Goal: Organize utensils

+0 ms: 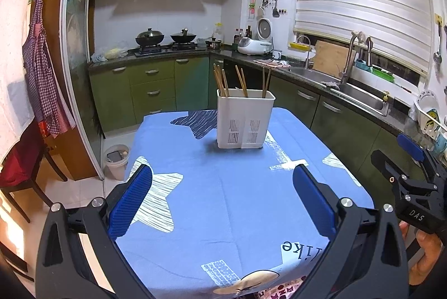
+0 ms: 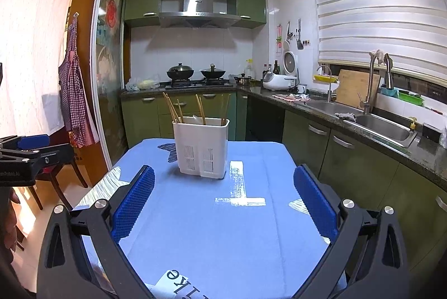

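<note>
A white slotted utensil holder stands upright at the far end of the table, on a blue star-print cloth. Several wooden chopsticks stick up out of it, and a white spoon tip shows at its rim. My left gripper is open over the near part of the cloth, with nothing between its blue pads. My right gripper is open too and holds nothing. In the left wrist view the right gripper shows at the right edge.
Green cabinets and a dark counter with a steel sink run along the right. A stove with two woks is at the back. A wooden chair and a white bin stand left of the table. A checked apron hangs on the wall.
</note>
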Demonstrator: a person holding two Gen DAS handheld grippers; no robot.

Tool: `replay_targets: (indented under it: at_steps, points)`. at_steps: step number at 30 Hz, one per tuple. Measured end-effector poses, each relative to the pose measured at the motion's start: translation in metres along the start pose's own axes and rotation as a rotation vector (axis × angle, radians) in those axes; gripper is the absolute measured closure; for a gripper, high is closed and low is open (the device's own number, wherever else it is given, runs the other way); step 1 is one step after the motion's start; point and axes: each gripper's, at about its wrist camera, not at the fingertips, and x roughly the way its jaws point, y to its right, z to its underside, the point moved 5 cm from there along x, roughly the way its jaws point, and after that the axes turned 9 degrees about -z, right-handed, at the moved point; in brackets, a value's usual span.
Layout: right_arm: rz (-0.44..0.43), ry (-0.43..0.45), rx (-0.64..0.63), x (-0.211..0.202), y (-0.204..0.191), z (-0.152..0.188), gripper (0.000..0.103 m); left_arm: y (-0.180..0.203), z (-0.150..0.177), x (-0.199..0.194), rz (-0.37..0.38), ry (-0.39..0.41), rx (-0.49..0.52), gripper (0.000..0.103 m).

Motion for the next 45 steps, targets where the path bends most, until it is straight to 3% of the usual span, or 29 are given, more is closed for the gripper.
replay_targets:
  at_steps: [45]
  points:
    - [-0.004,-0.01,-0.002,0.01,-0.001,0.006,0.005,-0.004,0.005,0.01,-0.029,-0.04,0.006,0.007]
